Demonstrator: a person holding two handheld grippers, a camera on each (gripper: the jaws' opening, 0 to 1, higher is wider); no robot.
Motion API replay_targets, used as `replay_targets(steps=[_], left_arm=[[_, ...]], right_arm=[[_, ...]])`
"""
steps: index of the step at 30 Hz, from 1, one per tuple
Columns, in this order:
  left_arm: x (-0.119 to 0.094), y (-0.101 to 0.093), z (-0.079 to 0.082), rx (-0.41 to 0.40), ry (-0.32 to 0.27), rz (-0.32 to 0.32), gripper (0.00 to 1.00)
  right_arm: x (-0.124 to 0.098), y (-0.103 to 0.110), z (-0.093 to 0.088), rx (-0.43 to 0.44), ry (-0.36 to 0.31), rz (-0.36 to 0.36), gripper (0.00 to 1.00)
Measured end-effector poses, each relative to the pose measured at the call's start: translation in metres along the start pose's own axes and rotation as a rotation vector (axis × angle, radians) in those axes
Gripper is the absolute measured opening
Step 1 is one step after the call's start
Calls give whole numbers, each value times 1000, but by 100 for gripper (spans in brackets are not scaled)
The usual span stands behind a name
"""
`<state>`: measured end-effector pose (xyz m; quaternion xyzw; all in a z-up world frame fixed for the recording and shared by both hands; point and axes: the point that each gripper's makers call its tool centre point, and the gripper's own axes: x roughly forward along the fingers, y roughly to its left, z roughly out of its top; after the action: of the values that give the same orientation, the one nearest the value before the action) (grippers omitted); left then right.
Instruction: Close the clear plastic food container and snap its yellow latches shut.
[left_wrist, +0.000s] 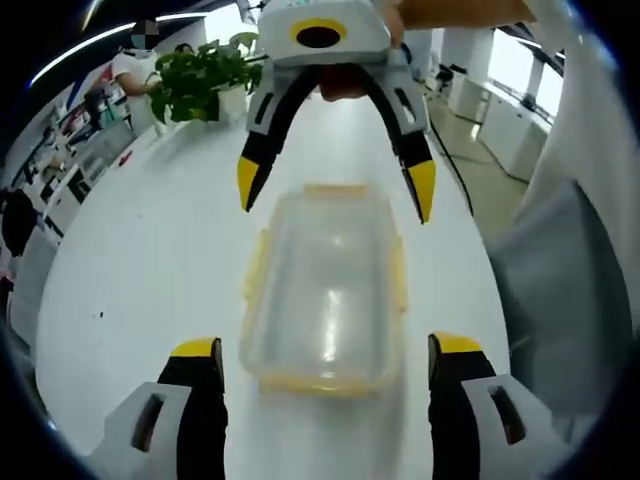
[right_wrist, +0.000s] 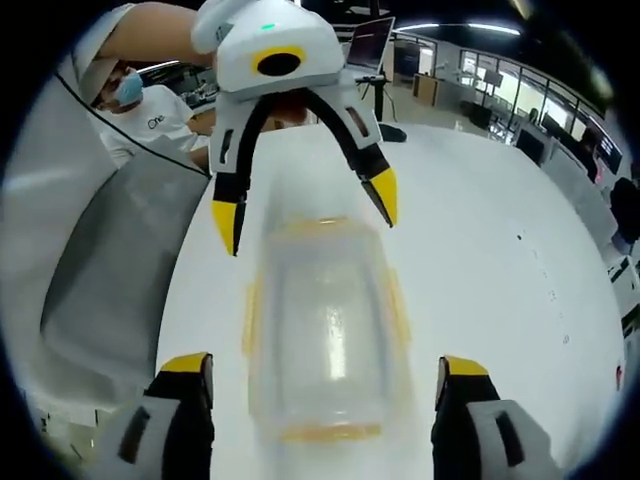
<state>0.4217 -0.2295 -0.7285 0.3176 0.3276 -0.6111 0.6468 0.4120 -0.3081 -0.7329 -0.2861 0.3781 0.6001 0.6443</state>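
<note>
No readable text; small mark on person's white shirt (right_wrist: 160, 115) illegible.

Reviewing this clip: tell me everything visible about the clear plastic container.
The clear plastic container is rectangular with rounded corners, made of see-through plastic, with yellow latches along its four sides. It lies flat on the white table, its long axis running between the two grippers. The lid seems to be on, but whether the latches are snapped is not clear. The left gripper and right gripper both stand open at its opposite ends, not visibly touching it. The right gripper view shows it blurred.
</note>
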Motion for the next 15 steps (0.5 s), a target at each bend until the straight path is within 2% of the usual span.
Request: replay_targets(steps=[3,8,11,15], left_arm=[[2,0,-3,7,11,-4,84],[6,1,-6,6,17,-9,82],[9,-3,-8,13,22,-28,82],[12,-2,-13,27,40,-22,81]], right_arm=[[2,0,-8,17,7,-1,95],[6,-2,-17,10,7,-22,92],[10,-2,-26,-6,35,-23,92],[12,-2,-26,3,29,-17,90]])
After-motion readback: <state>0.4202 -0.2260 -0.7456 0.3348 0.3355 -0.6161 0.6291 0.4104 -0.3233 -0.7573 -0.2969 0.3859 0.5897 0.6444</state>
